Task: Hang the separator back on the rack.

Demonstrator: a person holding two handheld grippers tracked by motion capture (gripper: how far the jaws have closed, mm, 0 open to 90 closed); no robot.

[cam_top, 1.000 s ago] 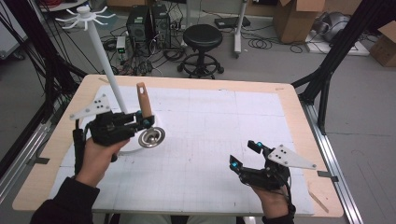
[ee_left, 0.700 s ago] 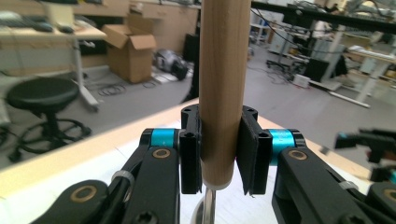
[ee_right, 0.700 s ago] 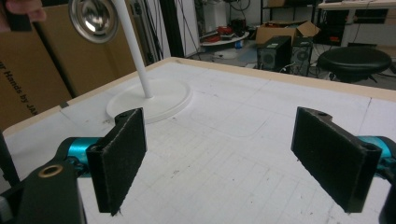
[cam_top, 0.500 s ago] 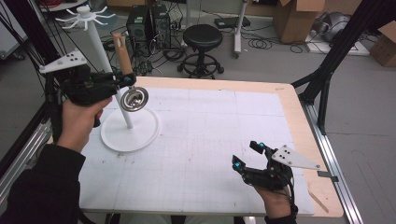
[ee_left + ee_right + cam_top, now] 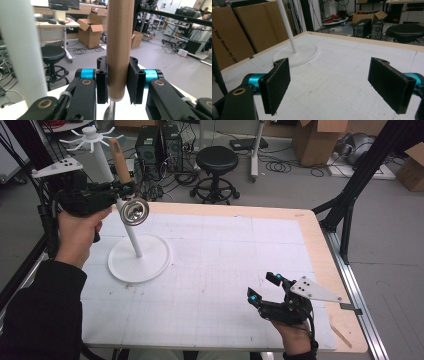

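Note:
My left gripper is raised high above the table's left side, shut on the wooden handle of a utensil whose round metal head hangs below it. In the left gripper view the handle stands upright, clamped between the two black pads. The white rack's pole rises from its round base just beside the metal head, and its hooked top sits above and left of the handle. My right gripper rests low near the table's front right, open with nothing between its pads.
The white gridded mat covers the wooden table. Beyond the far edge stand a black stool, computer towers and cardboard boxes. Black frame legs rise at the right.
My left gripper has lifted the utensil from beside the rack base up and to the left, nearer the rack's top. The right gripper has stayed open in place.

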